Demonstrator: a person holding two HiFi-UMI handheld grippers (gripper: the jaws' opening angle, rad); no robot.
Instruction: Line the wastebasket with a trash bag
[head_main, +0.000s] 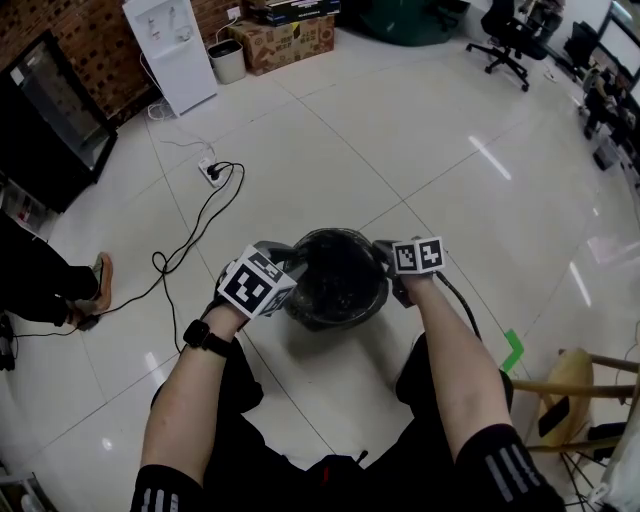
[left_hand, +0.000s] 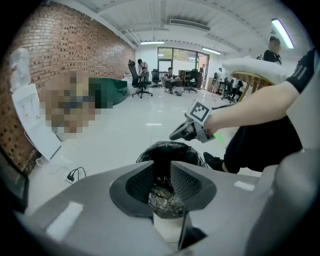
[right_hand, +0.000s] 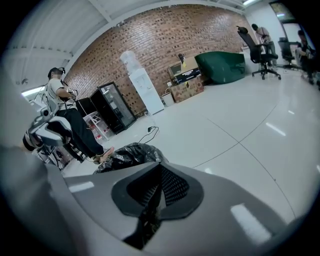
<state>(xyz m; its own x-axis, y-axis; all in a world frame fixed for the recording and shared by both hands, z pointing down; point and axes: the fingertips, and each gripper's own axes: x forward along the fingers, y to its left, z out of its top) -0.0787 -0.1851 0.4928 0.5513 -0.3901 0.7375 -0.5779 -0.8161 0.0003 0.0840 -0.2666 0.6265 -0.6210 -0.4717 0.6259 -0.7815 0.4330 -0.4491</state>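
Glossy white tiled floor (head_main: 400, 130) of an open office is seen, w/ the round dark wastebasket (head_main: 335, 318) stood on it just ahead of the person's knees. Its mouth is filled by the crinkled black plastic trash bag (head_main: 335, 272). Film is seen bunched round the opening, but whether it is folded over the rim all round can't be told.

The basket is flanked by both tools, one at each side of the rim. The left tool (left_hand: 161, 172) is closed partway on a wad of bag film, which is gripped btwn its pads, w/ a strip of film stretched from there to the basket. The right tool (right_hand: 157, 180) is closed right down, and a thin fold of dark film appears to be pinched low btwn its jaws.

Further out, a black power cable (head_main: 200, 215) is trailed across the floor at left, and a pale wooden stool (head_main: 590, 385) is stood at right.

Risks, as judged:
- The film could be torn if the two grips are pulled apart too hard, esp. at the thin right-side pinch.
- That pinch could also be lost, so the edge would drop back inside.
- The light basket could prob. be dragged or tipped on the slick floor, since nothing is holding it down.
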